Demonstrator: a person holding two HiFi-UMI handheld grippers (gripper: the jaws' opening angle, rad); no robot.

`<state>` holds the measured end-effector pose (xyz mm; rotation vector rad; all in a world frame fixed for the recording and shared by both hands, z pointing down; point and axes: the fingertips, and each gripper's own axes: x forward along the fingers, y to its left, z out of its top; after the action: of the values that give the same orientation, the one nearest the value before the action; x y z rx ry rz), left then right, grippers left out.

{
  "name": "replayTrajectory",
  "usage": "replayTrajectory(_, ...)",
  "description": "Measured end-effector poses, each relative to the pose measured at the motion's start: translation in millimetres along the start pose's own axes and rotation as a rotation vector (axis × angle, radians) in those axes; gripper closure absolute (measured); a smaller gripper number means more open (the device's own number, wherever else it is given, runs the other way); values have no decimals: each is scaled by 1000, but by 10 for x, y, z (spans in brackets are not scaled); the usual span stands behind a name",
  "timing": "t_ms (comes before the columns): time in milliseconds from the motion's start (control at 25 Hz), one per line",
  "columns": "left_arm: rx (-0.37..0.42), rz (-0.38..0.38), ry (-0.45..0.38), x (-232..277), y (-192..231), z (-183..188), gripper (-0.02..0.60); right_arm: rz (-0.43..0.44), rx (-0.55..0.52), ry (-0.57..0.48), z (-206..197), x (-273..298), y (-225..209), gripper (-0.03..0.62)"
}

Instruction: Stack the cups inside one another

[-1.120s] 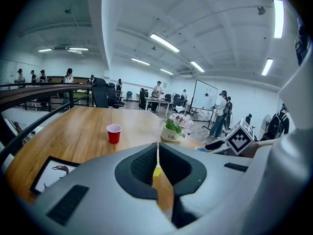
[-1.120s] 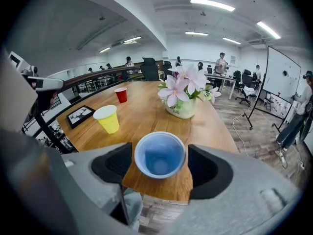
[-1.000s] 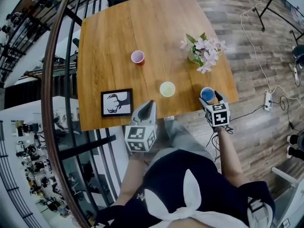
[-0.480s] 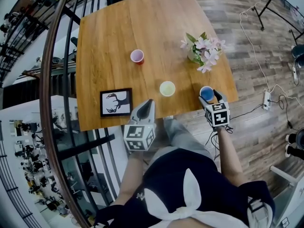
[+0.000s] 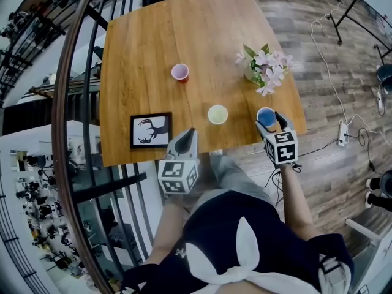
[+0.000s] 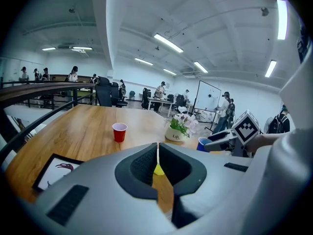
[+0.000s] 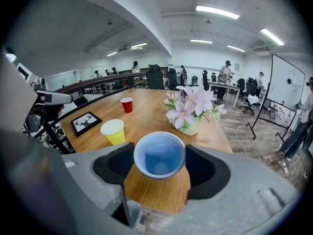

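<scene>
A blue cup (image 5: 266, 116) stands between the fingers of my right gripper (image 5: 267, 120) near the table's front right corner. In the right gripper view the cup (image 7: 160, 154) fills the gap and both pads touch its sides; the jaws have just been closing on it. To its left stands a yellow cup (image 5: 217, 114), and a red cup (image 5: 180, 72) sits farther back on the table. My left gripper (image 5: 188, 137) is shut and empty at the front edge, pointing toward the yellow cup (image 6: 159, 169).
A pot of pink flowers (image 5: 260, 71) stands behind the blue cup. A framed deer picture (image 5: 150, 130) lies at the front left of the wooden table (image 5: 147, 41). A dark railing (image 5: 67, 103) runs along the table's left side.
My right gripper has drawn in on the blue cup and shifted slightly farther over the table with it. The left gripper and the other cups have kept their places.
</scene>
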<state>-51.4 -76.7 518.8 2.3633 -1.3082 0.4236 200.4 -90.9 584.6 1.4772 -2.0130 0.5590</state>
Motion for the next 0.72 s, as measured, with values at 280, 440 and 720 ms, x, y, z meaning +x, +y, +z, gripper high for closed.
replayTrajectory(280,-3,16,-15,-102,56,35,553,43,0,-77,398,-224,162,269)
replayTrajectory(440,-7,25,-20,-153,86,53,554,69,-25,-124,622,-362,298,269)
replayTrajectory(720,-25,41,-25,-252,154,26,553,118,-72,-157,809,-482,532,269)
